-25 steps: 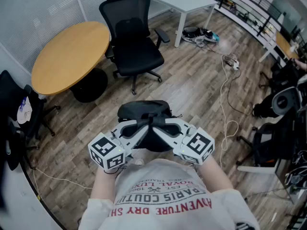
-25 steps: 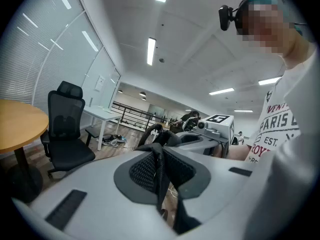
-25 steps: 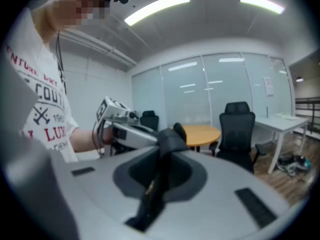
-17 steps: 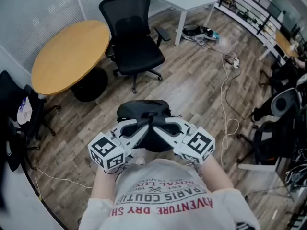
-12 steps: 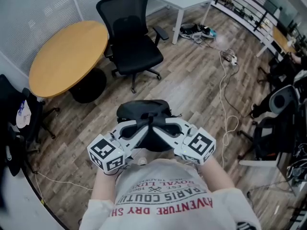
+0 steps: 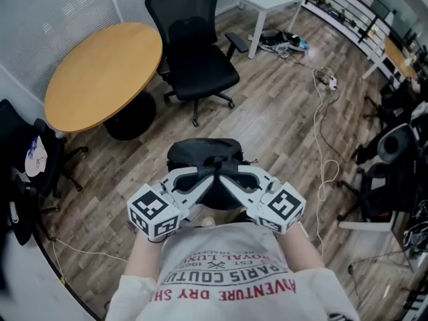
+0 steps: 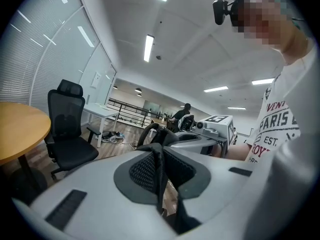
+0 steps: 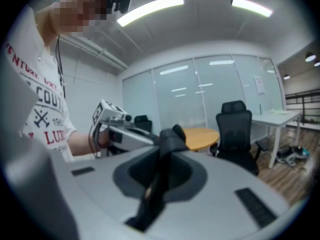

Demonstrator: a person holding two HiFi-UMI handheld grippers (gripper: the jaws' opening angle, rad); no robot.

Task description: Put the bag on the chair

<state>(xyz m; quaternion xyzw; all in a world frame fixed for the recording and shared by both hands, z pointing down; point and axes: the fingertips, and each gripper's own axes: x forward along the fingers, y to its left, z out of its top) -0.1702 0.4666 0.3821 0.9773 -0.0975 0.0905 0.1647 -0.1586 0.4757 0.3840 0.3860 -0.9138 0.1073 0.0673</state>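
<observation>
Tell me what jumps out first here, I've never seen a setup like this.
A black bag hangs in the middle of the head view, pinched at its top by the left tongs and the right tongs. Ahead stands a black office chair, with a round wooden table beside it at the upper left.

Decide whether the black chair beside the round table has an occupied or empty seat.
Empty: in the head view the black chair has a bare seat; the bag hangs from the left gripper and right gripper.

Left tongs (image 6: 203,172) and right tongs (image 6: 228,172) grip black bag (image 6: 203,151).
</observation>
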